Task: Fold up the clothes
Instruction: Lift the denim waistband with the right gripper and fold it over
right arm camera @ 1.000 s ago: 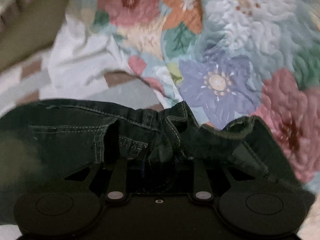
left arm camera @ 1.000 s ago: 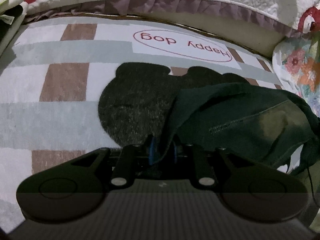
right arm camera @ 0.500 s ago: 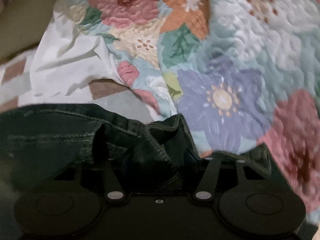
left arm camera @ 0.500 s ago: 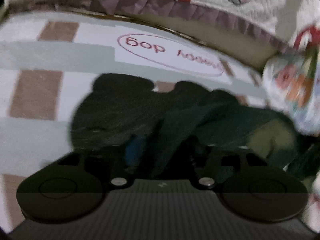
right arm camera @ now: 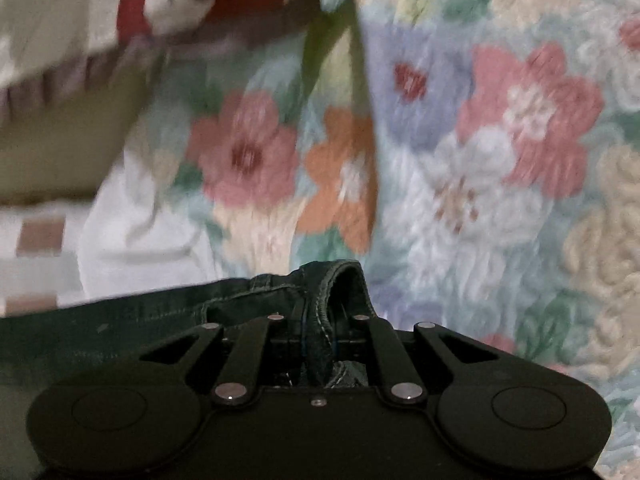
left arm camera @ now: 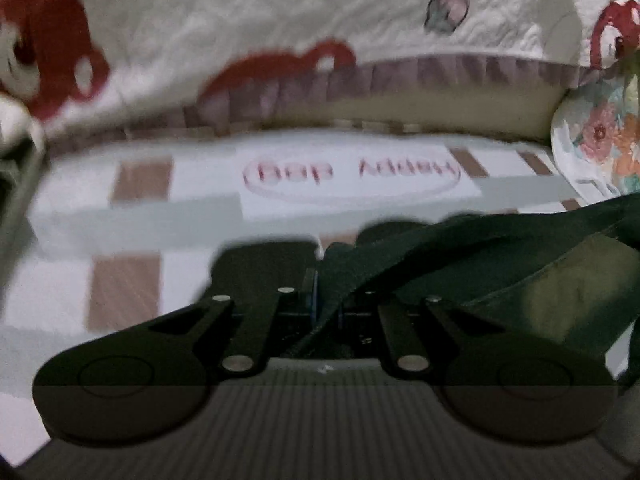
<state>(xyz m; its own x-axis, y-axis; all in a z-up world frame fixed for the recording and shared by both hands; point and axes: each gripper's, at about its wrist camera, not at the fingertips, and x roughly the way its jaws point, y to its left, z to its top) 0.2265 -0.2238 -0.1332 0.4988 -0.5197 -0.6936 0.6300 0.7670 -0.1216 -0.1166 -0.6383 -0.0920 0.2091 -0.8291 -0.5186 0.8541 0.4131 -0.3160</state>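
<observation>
A dark green pair of jeans (left arm camera: 500, 264) stretches from my left gripper (left arm camera: 326, 300) off to the right, held taut above the checked mat (left arm camera: 200, 208). The left gripper is shut on a hem edge of the jeans. In the right wrist view, my right gripper (right arm camera: 320, 336) is shut on a thick stitched band of the same jeans (right arm camera: 120, 320), which runs away to the left. Both views are blurred by motion.
The mat carries a red "Happy dog" oval (left arm camera: 352, 176). A white quilt with red bears and a purple frill (left arm camera: 360, 76) hangs behind it. A floral quilt (right arm camera: 480, 160) fills the right side, with white cloth (right arm camera: 132, 248) at its foot.
Both grippers have lifted and tilted up with the jeans still pinched. The jeans are now pulled taut between them, and the dark patch on the mat has dropped behind the left gripper.
</observation>
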